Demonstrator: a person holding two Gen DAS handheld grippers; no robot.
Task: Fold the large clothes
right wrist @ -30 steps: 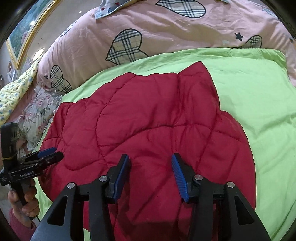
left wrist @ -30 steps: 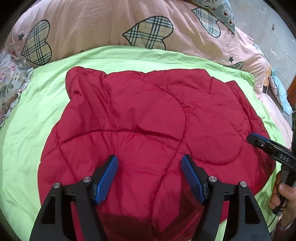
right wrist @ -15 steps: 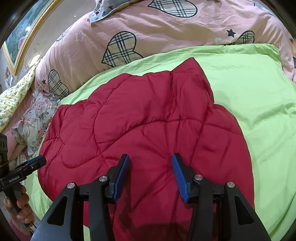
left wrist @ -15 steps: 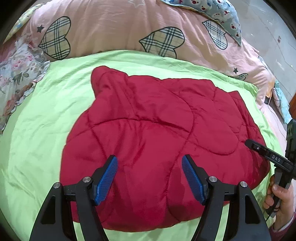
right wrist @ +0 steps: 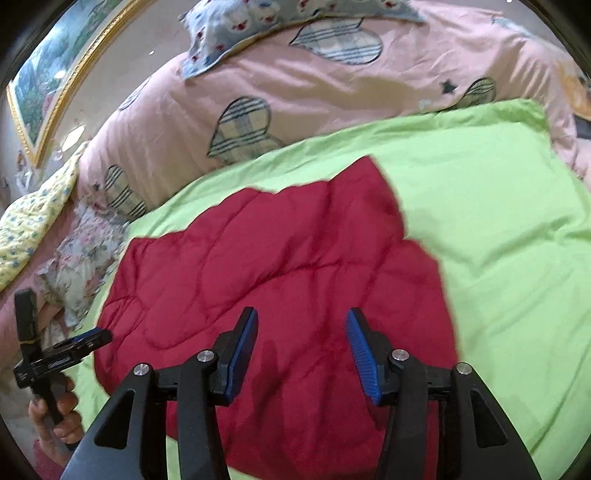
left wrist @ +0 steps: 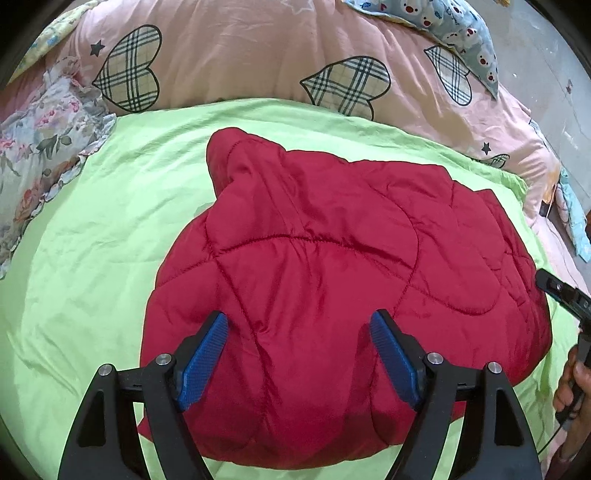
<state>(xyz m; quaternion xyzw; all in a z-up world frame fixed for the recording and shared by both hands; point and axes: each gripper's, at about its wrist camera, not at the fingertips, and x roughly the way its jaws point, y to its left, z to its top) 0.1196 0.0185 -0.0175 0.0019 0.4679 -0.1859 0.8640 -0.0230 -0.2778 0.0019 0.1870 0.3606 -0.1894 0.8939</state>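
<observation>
A red quilted padded garment [left wrist: 332, 280] lies folded in a rounded bundle on a lime green sheet [left wrist: 92, 240]. It also shows in the right wrist view [right wrist: 280, 280]. My left gripper [left wrist: 299, 354] is open and empty above the garment's near edge. My right gripper [right wrist: 301, 350] is open and empty above the garment's near part. The right gripper shows at the right edge of the left wrist view [left wrist: 561, 291]. The left gripper shows at the left edge of the right wrist view [right wrist: 74, 343].
A pink duvet with plaid hearts [left wrist: 258, 55] lies behind the green sheet. A floral cloth [left wrist: 33, 155] sits at the left. A blue patterned pillow [left wrist: 454, 33] lies at the back right. A framed picture [right wrist: 55, 74] hangs on the wall.
Both grippers have pulled back and up from the garment, so it looks smaller and more green sheet shows. The garment has not moved. Both grippers stay open.
</observation>
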